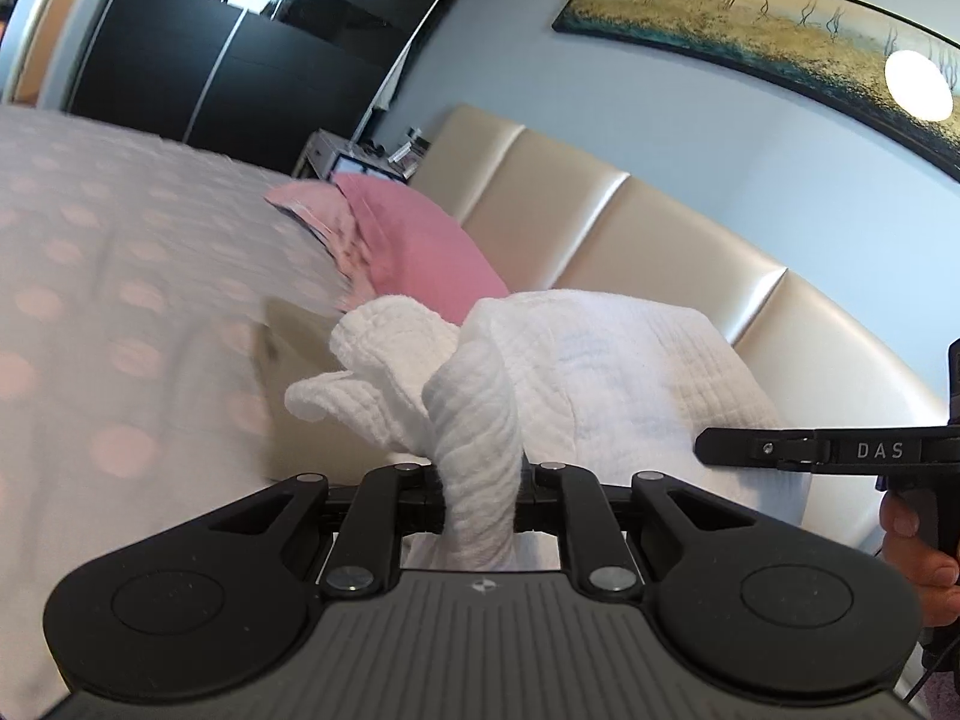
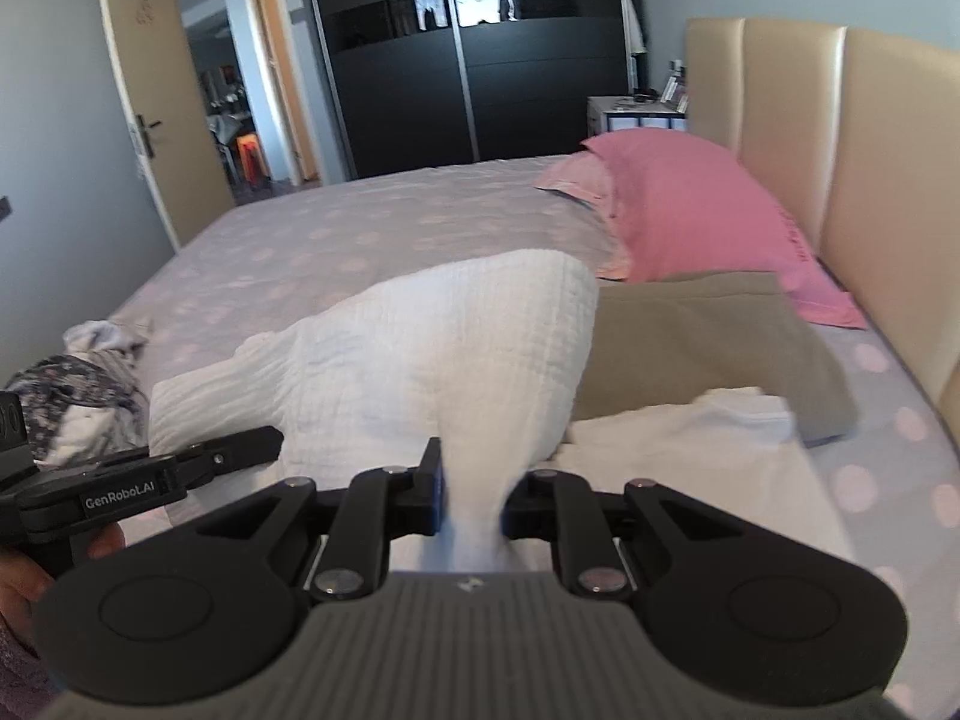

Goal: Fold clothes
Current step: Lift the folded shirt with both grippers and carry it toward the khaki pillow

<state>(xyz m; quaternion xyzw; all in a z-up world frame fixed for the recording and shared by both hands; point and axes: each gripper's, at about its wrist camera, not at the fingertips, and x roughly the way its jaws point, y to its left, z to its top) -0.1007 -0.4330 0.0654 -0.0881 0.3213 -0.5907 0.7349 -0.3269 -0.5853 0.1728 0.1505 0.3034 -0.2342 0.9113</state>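
Both hand-held grippers pinch the same white garment (image 2: 432, 348): the left hand-held gripper (image 1: 480, 501) clamps a twisted, bunched rope of the crinkled cloth, and the right hand-held gripper (image 2: 474, 504) presses together on a flatter edge of it. The garment hangs lifted between them over the near side of the bed (image 2: 336, 228), above a white cloth (image 2: 720, 438) and a tan cloth (image 2: 708, 336) lying flat near the pink pillow (image 2: 690, 210) and the headboard (image 2: 870, 150). A patterned heap (image 2: 78, 402) sits at the near left edge of the bed. Several risks follow, as I judge it. The left grip holds a wad, not a clean corner, so the cloth may stay twisted when laid down and the fold would come out lopsided. A loose flap curling out on the left could tuck under and crease. The thin pinch on the right looks liable to slip if the garment is shaken out hard. Lowering it where it hangs would also drape it over the cloths beneath, dragging them out of shape.
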